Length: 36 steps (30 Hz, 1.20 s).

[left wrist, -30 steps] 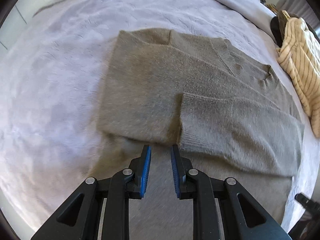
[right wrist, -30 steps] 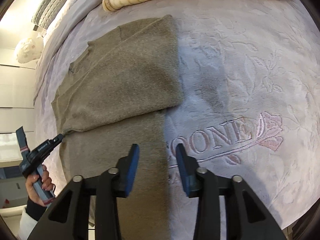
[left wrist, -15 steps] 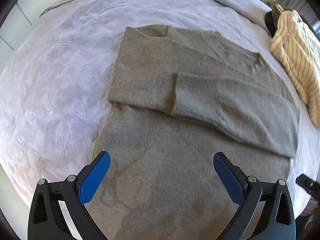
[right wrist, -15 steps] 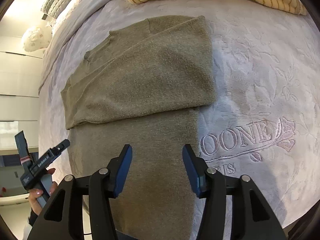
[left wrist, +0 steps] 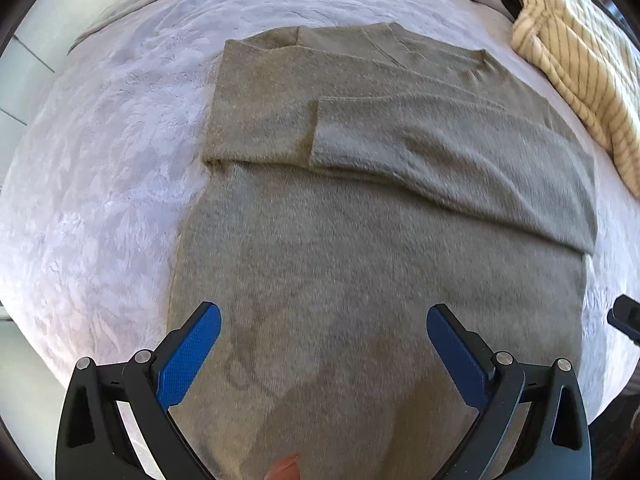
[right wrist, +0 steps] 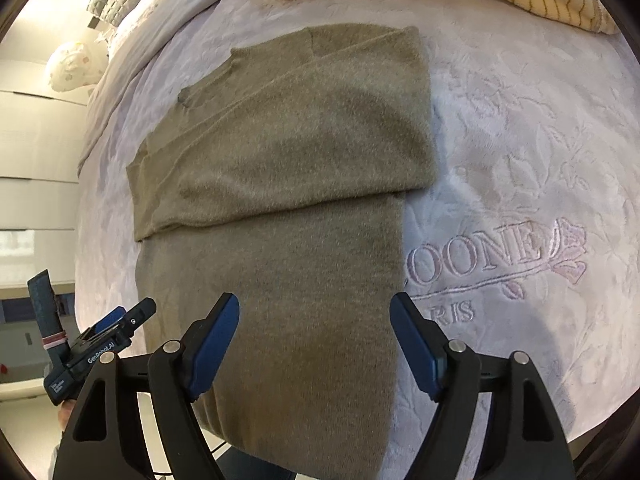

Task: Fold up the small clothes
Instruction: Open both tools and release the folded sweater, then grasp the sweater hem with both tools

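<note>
Black grippers (left wrist: 324, 350) (blue ribbed pads (left wrist: 188, 360))

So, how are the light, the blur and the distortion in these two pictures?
Left wrist view: cool daylight, bedspread glaring pale, sweater slightly soft, tool shadow on it. Right wrist view: warmer, dimmer, sharp embroidery. Both: fisheye bending, black corners.

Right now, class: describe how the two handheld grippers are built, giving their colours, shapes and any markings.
The left gripper and right gripper match: black angular frames with triangular cut-outs, silver round pivot bolts, and two long fingers faced with blue, finely dotted pads. Seen from the right wrist camera, the left gripper's black body carries white lettering, and its blue-grey handle has red and white bands.
</note>
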### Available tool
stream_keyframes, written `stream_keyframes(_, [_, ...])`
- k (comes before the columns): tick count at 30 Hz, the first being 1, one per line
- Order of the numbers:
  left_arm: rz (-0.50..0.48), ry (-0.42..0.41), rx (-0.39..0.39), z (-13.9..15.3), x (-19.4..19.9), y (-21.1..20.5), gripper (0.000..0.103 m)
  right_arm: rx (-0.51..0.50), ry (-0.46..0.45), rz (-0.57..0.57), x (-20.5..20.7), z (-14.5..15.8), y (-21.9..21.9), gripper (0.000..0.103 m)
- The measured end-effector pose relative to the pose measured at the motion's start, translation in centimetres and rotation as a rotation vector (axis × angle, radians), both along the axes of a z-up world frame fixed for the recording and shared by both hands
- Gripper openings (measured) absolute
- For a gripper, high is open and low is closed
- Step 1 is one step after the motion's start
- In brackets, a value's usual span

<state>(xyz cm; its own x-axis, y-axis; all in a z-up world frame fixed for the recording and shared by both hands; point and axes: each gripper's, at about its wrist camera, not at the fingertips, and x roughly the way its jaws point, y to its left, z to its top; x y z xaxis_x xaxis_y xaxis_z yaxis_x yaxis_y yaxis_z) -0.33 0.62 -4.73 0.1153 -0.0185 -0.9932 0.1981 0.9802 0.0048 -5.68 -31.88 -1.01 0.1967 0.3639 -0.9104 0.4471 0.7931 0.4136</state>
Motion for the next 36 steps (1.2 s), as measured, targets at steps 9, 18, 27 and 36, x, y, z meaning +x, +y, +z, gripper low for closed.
stream_keyframes(9, [0.048, 0.003, 0.062, 0.5, -3.0, 1.6, 0.103, 0.019, 0.007, 0.043, -0.7, -0.5, 1.2, 0.081])
stream_keyframes(18, [0.010, 0.024, -0.025, 0.5, -5.1, 2.9, 0.103, -0.010, 0.006, -0.016, -3.5, 0.0, 2.3, 0.081])
stream_keyframes(27, [0.000, 0.037, -0.099, -0.7, -8.4, 9.1, 0.103, -0.018, 0.018, -0.054, -8.0, -1.0, 8.1, 0.081])
stream_keyframes(36, [0.033, 0.090, -0.142, -3.0, -12.4, 16.8, 0.103, 0.042, -0.035, -0.066, -13.0, -1.6, 9.8, 0.081])
